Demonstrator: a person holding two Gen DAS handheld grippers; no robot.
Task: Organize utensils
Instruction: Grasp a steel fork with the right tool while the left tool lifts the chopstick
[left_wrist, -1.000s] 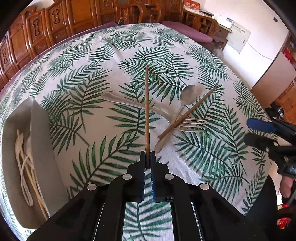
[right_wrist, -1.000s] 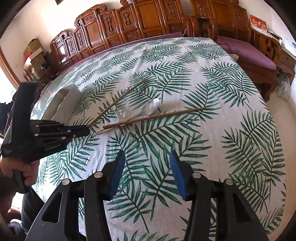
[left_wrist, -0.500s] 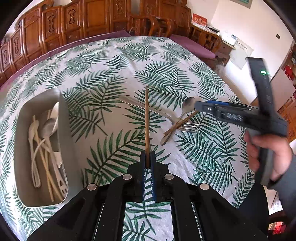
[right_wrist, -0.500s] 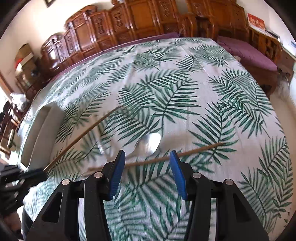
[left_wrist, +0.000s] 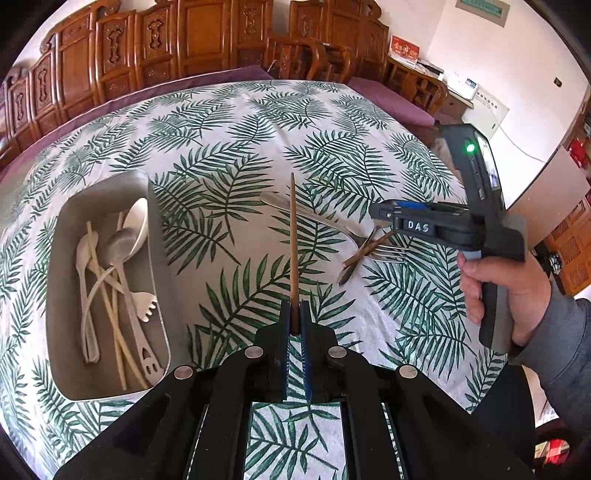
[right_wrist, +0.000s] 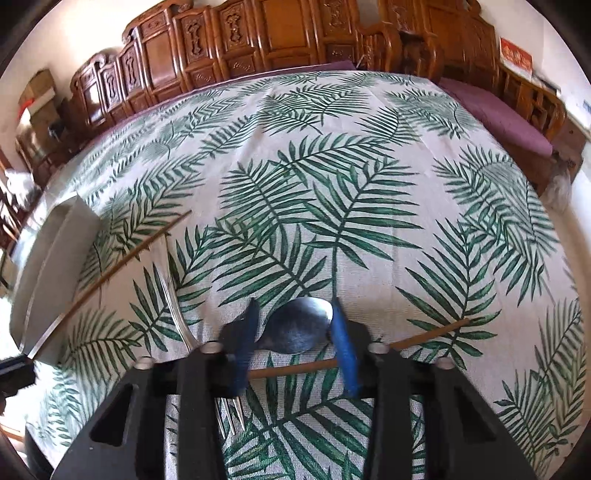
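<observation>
The left gripper (left_wrist: 294, 317) clamps one chopstick (left_wrist: 292, 236), pointing away; the tray (left_wrist: 155, 258) lies to its left. The right gripper (right_wrist: 295, 350), jaws just closing but not yet gripping, straddles the spoon (right_wrist: 295, 326) and the second chopstick (right_wrist: 424, 334), which lies crosswise.

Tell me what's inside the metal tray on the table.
In the left wrist view the metal tray holds a metal spoon, pale spoons, pale chopsticks and a metal spork. They overlap, so anything beneath them is hidden.

brown chopstick (left_wrist: 293, 243) — upright, pinched
</observation>
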